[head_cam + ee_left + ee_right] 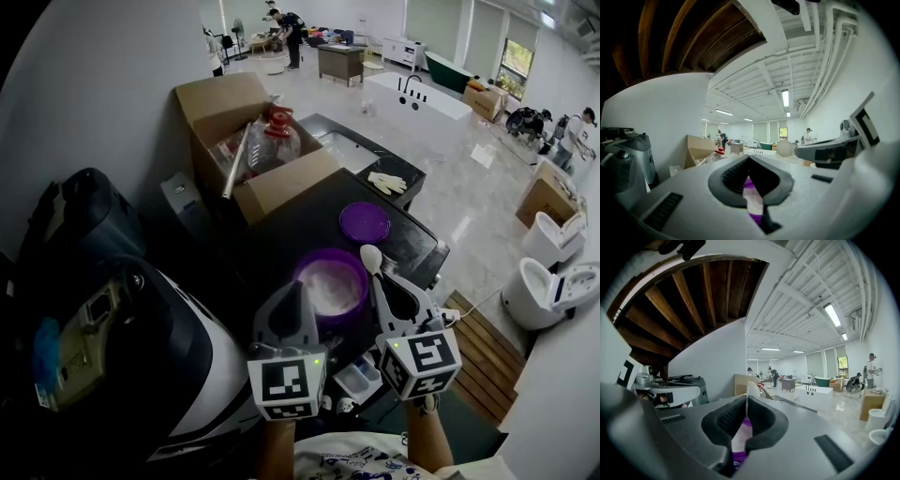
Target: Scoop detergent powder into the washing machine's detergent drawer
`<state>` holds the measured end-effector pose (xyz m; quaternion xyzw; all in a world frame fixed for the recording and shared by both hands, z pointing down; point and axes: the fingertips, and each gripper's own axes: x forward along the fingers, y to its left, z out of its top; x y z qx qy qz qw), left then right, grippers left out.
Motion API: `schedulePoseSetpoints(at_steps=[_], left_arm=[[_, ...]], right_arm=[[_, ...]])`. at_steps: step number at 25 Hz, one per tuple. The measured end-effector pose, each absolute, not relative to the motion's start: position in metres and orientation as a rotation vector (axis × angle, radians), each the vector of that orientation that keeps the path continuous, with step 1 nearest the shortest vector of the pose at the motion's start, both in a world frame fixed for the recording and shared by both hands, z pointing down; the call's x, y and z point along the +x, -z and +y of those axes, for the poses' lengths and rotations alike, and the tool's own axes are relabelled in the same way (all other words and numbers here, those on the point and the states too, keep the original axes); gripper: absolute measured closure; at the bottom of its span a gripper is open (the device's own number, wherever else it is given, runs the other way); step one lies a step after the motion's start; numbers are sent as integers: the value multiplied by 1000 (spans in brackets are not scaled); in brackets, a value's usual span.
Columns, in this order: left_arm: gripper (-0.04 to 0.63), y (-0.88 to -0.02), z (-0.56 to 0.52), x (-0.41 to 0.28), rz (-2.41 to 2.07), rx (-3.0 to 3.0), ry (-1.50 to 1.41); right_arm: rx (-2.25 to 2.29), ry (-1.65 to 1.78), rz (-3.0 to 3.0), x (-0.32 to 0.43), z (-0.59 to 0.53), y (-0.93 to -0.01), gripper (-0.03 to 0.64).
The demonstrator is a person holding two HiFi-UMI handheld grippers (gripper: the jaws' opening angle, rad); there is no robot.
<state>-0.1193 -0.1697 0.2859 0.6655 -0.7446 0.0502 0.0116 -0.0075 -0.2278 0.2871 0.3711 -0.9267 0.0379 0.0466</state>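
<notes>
Beside the purple tub (309,261), right hand-held gripper (380,281) pinches white spoon (370,257)

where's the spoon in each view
Head view: spoon right of centre, at the tub's right rim.
Left gripper view: pale round bowl, right of centre.
Right gripper view: edge-on, just below centre.
Shared landmark: the purple tub.
</notes>
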Motion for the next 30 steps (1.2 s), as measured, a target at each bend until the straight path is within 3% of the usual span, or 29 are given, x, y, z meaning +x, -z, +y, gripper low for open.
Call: schedulePoseSetpoints(at_steps=[30], left_arm=[[594,-288,-181,-121,-2329,2061,-165]], right_arm=[[1140,-115,-2818,-6,-240,-291,594]])
